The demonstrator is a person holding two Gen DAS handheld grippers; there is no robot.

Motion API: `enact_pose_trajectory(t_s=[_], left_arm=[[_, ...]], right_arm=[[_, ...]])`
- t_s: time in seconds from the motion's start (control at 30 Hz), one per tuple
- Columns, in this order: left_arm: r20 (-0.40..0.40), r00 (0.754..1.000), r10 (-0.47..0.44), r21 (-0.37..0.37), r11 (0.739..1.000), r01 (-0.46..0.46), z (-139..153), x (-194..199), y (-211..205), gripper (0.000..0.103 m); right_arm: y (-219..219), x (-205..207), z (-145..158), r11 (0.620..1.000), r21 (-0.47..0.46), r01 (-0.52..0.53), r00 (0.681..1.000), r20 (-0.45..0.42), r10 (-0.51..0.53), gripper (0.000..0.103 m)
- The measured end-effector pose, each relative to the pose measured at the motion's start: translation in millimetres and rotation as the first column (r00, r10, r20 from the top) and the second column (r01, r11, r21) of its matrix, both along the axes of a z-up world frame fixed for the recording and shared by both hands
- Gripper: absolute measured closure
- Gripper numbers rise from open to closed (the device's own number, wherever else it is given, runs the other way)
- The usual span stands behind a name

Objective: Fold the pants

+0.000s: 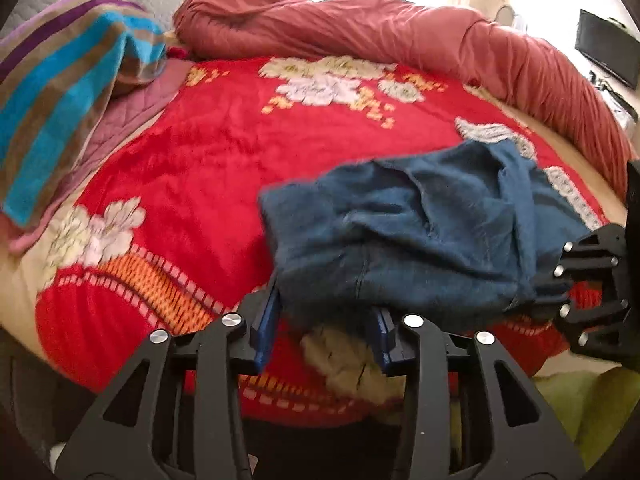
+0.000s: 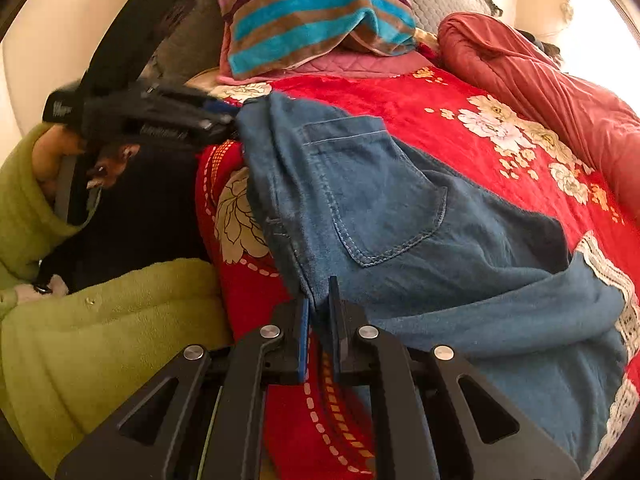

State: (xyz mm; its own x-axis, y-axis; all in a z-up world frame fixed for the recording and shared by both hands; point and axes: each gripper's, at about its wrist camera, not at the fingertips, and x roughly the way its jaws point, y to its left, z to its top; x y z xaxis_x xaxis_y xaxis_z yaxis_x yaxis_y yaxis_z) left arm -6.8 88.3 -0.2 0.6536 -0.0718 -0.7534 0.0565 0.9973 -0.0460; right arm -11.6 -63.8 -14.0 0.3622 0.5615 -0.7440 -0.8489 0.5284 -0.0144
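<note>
One pair blue denim pants (image 2: 400, 208), crumpled on red floral plush blanket (image 1: 208, 152). Two grippers: right gripper (image 2: 320, 304) pinching pants edge; left gripper (image 1: 324, 316) spread, fabric between, unpressed. Right view only: stitched back pocket (image 2: 372, 188).

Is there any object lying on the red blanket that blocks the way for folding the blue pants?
Nothing visible does. The blue pants lie directly on the red blanket, which shows bare beyond them; the striped towel and rolled quilt sit at the far edges.
</note>
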Motion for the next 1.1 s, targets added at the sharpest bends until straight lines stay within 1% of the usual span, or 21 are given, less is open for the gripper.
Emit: enact_pose_trajectory(t_s=[0.07,0.1,0.17,0.2,0.3,0.33,0.4,0.5,0.53,0.6,0.63,0.67,0.7,0.73,0.77,0.83,0.93,1.0,1.03,1.07,1.1], left_arm=[[-0.019,0.998,0.053,-0.001,0.999,-0.053,-1,-6,10,0.071],[-0.025,0.996,0.085,-0.017,0.996,-0.085,0,-10,19,0.071],[-0.016,0.992,0.125,-0.042,0.991,-0.126,7,-18,29,0.071],[0.007,0.990,0.142,-0.062,0.988,-0.141,16,-26,33,0.073],[0.054,0.991,0.123,-0.103,0.988,-0.117,36,-36,25,0.073],[0.070,0.994,0.087,-0.103,0.991,-0.079,44,-34,13,0.073],[0.087,0.996,0.014,-0.076,0.997,-0.008,51,-24,-13,0.073],[0.054,0.997,-0.050,-0.030,0.998,0.052,40,-5,-39,0.073],[0.024,0.998,-0.057,0.011,0.998,0.057,29,3,-46,0.073],[-0.016,0.999,-0.050,0.061,0.997,0.051,10,8,-48,0.073],[-0.044,0.998,-0.043,0.049,0.998,0.046,-1,10,-45,0.073],[-0.053,0.998,-0.040,0.023,0.999,0.041,-6,9,-41,0.073],[-0.050,0.998,-0.040,0.010,0.999,0.040,-7,7,-38,0.073],[-0.042,0.998,-0.042,0.013,0.999,0.042,-7,5,-37,0.073],[-0.038,0.998,-0.044,0.023,0.999,0.045,-6,3,-37,0.073],[-0.037,0.998,-0.045,0.023,0.999,0.046,-8,2,-37,0.073],[-0.032,0.998,-0.045,0.023,0.999,0.046,-10,2,-38,0.073],[-0.029,0.999,-0.046,0.022,0.999,0.047,-10,2,-38,0.073],[-0.029,0.998,-0.051,0.014,0.999,0.052,-10,2,-39,0.073],[-0.032,0.998,-0.055,0.002,0.998,0.055,-11,2,-39,0.073],[-0.033,0.998,-0.052,0.003,0.999,0.052,-11,2,-40,0.073]], right_arm=[[-2,0,1,1.000,0.009,0.007,1.000,-0.004,-0.007,0.096],[-3,0,0,1.000,0.013,0.014,1.000,-0.009,-0.014,0.096],[-3,0,-1,0.999,0.018,0.028,1.000,-0.012,-0.028,0.096],[-4,0,-1,0.999,0.021,0.034,0.999,-0.009,-0.033,0.096],[-2,0,-3,0.999,0.021,0.046,0.999,0.002,-0.046,0.096],[-2,0,-4,0.998,0.023,0.051,0.999,-0.002,-0.051,0.095],[0,0,-7,0.998,0.023,0.052,0.998,-0.021,-0.052,0.093],[-2,0,-7,0.998,0.022,0.058,0.998,-0.037,-0.057,0.088],[-5,1,-4,0.998,0.036,0.060,0.997,-0.056,-0.058,0.083],[-13,0,5,0.996,0.062,0.070,0.996,-0.066,-0.066,0.079],[-18,-1,11,0.994,0.071,0.081,0.995,-0.058,-0.077,0.075],[-23,0,16,0.992,0.085,0.093,0.995,-0.052,-0.089,0.068],[-29,1,23,0.987,0.111,0.114,0.993,-0.044,-0.110,0.065],[-32,4,28,0.983,0.129,0.130,0.991,-0.039,-0.126,0.061],[-35,9,34,0.976,0.152,0.156,0.988,-0.034,-0.152,0.058],[-35,16,35,0.970,0.164,0.181,0.983,-0.040,-0.177,0.057],[-24,27,25,0.971,0.133,0.199,0.979,-0.064,-0.192,0.057],[-16,35,3,0.975,0.055,0.213,0.972,-0.112,-0.206,0.057],[-12,40,-13,0.974,0.000,0.226,0.963,-0.152,-0.223,0.056],[-12,44,-25,0.971,-0.017,0.238,0.955,-0.178,-0.237,0.056],[-14,43,-27,0.969,0.015,0.247,0.954,-0.178,-0.241,0.056]])
